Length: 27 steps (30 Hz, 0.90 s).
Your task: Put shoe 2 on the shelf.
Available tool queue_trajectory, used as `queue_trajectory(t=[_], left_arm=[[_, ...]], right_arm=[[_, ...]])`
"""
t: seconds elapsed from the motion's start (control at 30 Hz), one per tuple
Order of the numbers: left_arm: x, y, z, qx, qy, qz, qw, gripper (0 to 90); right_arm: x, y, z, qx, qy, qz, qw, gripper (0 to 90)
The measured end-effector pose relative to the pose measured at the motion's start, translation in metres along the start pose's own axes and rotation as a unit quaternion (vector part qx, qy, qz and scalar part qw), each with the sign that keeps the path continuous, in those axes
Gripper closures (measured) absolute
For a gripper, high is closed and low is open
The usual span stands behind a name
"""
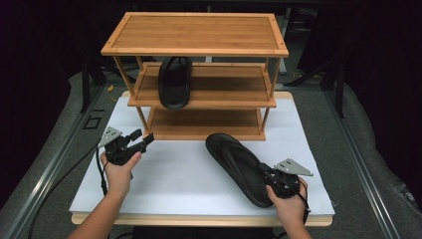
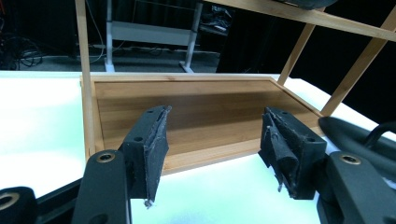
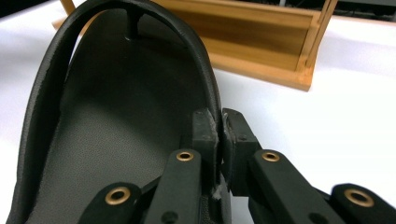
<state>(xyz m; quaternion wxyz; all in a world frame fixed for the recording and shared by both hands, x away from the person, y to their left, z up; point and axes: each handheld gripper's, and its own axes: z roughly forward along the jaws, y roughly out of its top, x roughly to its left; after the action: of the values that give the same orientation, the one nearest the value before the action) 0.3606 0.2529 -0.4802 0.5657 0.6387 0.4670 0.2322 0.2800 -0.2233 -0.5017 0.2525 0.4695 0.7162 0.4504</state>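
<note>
The right tool (image 1: 268, 175) is pinching the strap of the sandal (image 1: 239, 167) lying on the desk (image 1: 189, 174); the left tool (image 1: 144, 139) is hovering released near the rack (image 1: 199, 50).

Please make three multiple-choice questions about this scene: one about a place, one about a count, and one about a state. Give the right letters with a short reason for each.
1. Where does the sandal on the rack lie?
A. top shelf
B. middle shelf
C. bottom shelf

2. How many shelves does the wooden rack have?
A. two
B. three
C. four

3. What are the jaws of the right gripper doing?
A. standing wide open
B. closed on the strap of the sandal on the table
C. closed on the rack's post

Answers:
1. B, it rests on the middle board in the high view.
2. B, three boards are stacked.
3. B, the right gripper view shows the pads pinching the strap's edge.
</note>
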Motion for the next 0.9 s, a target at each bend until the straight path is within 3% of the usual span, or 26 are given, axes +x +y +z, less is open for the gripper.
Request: queue_trajectory(t=[0.17, 0.37, 0.7, 0.9], left_arm=[[0.001, 0.000, 0.000, 0.000, 0.001, 0.000, 1.0000, 41.1], [0.001, 0.000, 0.000, 0.000, 0.003, 0.000, 1.0000, 41.1], [0.001, -0.001, 0.000, 0.000, 0.004, -0.001, 1.0000, 41.1], [0.002, 0.000, -0.002, -0.003, 0.006, -0.003, 1.0000, 41.1]], right_arm=[[-0.001, 0.006, -0.009, -0.027, 0.009, 0.013, 0.9995, 84.9], [0.001, 0.013, -0.018, -0.052, 0.014, 0.012, 0.9985, 84.9], [0.004, 0.031, -0.038, -0.106, 0.026, 0.018, 0.9939, 84.9], [0.008, 0.041, -0.041, -0.106, 0.031, 0.014, 0.9937, 84.9]])
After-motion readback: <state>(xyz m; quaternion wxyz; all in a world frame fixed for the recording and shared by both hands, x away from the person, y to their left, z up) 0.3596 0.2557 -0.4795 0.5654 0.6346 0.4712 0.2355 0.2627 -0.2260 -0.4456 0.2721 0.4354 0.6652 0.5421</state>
